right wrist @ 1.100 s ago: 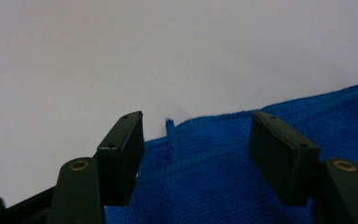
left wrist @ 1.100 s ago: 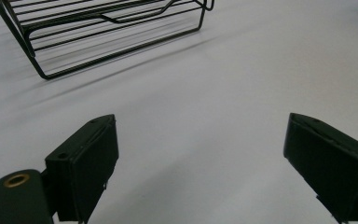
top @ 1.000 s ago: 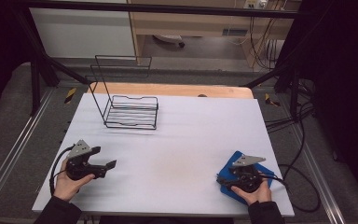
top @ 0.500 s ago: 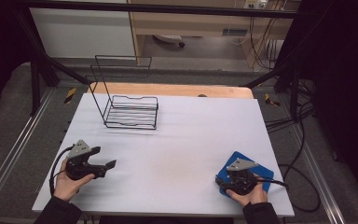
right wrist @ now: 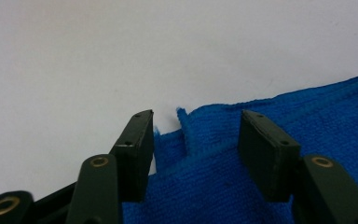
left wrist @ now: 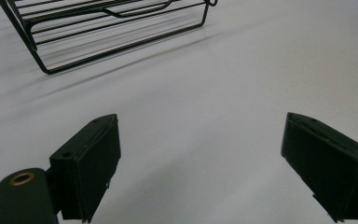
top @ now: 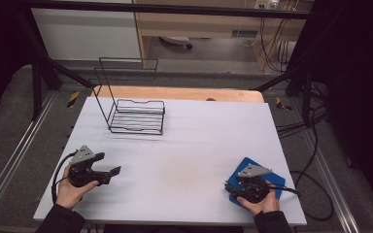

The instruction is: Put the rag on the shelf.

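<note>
Blue terry cloth (right wrist: 279, 126) lies under the right gripper (right wrist: 196, 140), whose black jaws stand partly apart over the cloth's frayed corner; they have just been narrowing, the corner sits between them, and the pads do not press on it. In the high view the right gripper (top: 229, 187) sits on the near right part of the white table (top: 199, 141), with the blue cloth (top: 272, 177) spread flat beneath and behind it, close to the table's right edge and well apart from the wire rack (top: 137, 116). A hand (top: 258, 203) grasps this gripper from below, and its cable trails off to the right.

Across the table, the left gripper (top: 115, 171) is held by the other hand (top: 70, 190) at the near left, on the rack's near side and a fair way from it. Its jaws (left wrist: 200, 163) stand wide apart with bare table between them. The rack (left wrist: 107, 28), black wire with a flat base and an upright back frame, stands on the far left part of the table. Beyond the table's far edge a wooden board (top: 175, 93) shows.
</note>
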The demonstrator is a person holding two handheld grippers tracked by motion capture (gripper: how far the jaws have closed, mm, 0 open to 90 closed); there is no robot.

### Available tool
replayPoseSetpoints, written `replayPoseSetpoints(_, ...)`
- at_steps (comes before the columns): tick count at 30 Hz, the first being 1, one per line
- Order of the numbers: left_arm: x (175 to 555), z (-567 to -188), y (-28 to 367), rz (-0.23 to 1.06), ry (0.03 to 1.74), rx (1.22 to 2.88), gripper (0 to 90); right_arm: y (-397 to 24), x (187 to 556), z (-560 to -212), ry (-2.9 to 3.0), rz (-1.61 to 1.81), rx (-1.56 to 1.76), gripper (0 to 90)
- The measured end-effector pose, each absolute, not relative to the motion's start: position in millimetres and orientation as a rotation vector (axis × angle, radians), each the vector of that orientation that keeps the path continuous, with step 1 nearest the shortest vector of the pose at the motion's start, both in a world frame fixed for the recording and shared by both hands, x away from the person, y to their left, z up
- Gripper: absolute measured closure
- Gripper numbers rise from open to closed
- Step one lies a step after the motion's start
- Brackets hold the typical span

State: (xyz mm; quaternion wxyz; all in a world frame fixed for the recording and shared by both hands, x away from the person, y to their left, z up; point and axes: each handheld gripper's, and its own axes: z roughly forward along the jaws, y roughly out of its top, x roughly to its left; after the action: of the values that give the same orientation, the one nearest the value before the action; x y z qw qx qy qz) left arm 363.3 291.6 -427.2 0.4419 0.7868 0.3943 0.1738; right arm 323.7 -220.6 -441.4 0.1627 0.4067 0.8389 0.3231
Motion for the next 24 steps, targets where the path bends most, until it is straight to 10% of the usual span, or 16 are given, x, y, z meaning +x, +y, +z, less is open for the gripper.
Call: replayPoseSetpoints(24,363,-427,292,0.433,0.982,1.95,12.3,-236,327,-435,2.341,0.947,1.223,84.1)
